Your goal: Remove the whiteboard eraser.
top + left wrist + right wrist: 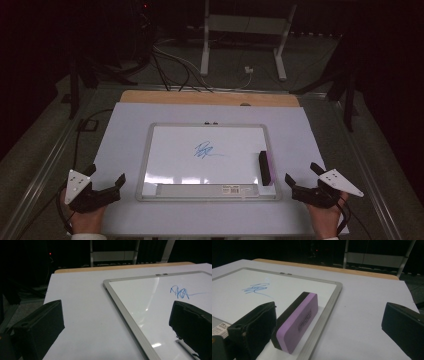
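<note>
Overhead, the whiteboard [207, 160] lies mid-table with the eraser [264, 168] on its right edge; the left gripper [107, 184] and right gripper [301, 181] flank it, jaws spread wide, empty. Along the left gripper [116, 322], the board's left frame runs between the jaws. Along the right gripper [329, 327], the purple eraser [297, 321] rests inside the board's right frame, beside one jaw.

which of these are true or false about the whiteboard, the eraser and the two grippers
1. The eraser lies on the whiteboard by its right edge. True.
2. The right gripper is shut on the eraser. False: its jaws are open and empty.
3. A blue scribble marks the board. True.
4. The left gripper rests on the whiteboard. False: it sits left of it, jaws open.
5. The eraser is green. False: purple and black.
</note>
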Tool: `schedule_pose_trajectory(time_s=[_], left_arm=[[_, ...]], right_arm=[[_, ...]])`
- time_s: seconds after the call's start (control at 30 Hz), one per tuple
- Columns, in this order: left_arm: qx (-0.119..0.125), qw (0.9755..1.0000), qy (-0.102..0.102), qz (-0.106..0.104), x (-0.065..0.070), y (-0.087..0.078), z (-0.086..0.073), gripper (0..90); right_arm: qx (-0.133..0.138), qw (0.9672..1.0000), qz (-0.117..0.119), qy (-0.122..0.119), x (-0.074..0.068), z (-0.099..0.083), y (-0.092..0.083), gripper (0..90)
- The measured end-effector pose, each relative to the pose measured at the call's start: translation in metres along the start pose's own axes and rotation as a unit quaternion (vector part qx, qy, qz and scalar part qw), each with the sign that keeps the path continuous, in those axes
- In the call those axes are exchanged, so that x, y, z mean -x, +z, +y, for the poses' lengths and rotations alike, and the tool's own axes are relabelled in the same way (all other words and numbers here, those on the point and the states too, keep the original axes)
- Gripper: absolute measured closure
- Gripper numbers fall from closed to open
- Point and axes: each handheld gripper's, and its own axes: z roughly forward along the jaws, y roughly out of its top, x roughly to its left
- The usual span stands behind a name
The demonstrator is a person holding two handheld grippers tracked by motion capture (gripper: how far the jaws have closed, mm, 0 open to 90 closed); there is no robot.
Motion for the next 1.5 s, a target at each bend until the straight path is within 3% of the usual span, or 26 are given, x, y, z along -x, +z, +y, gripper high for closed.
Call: schedule_pose_trajectory(time_s=[0.13, 0.33, 0.9, 1.5], left_arm=[[-0.001, 1.0000, 0.002, 0.000, 0.001, 0.001, 0.000, 0.5], [-0.005, 1.0000, 0.002, 0.003, 0.001, 0.001, -0.001, 0.5], [-0.009, 0.9999, 0.005, 0.006, 0.001, 0.003, -0.003, 0.5], [-0.011, 0.9999, 0.006, 0.006, 0.002, 0.004, -0.003, 0.5]], right_arm=[[0.003, 1.0000, 0.002, 0.008, 0.002, 0.008, 0.001, 0.0], [0.002, 1.0000, 0.001, 0.001, 0.003, 0.020, 0.002, 0.0], [-0.011, 0.9999, 0.010, 0.005, 0.003, 0.048, 0.023, 0.0], [-0.040, 0.9991, 0.012, -0.006, 0.002, 0.057, 0.043, 0.0]])
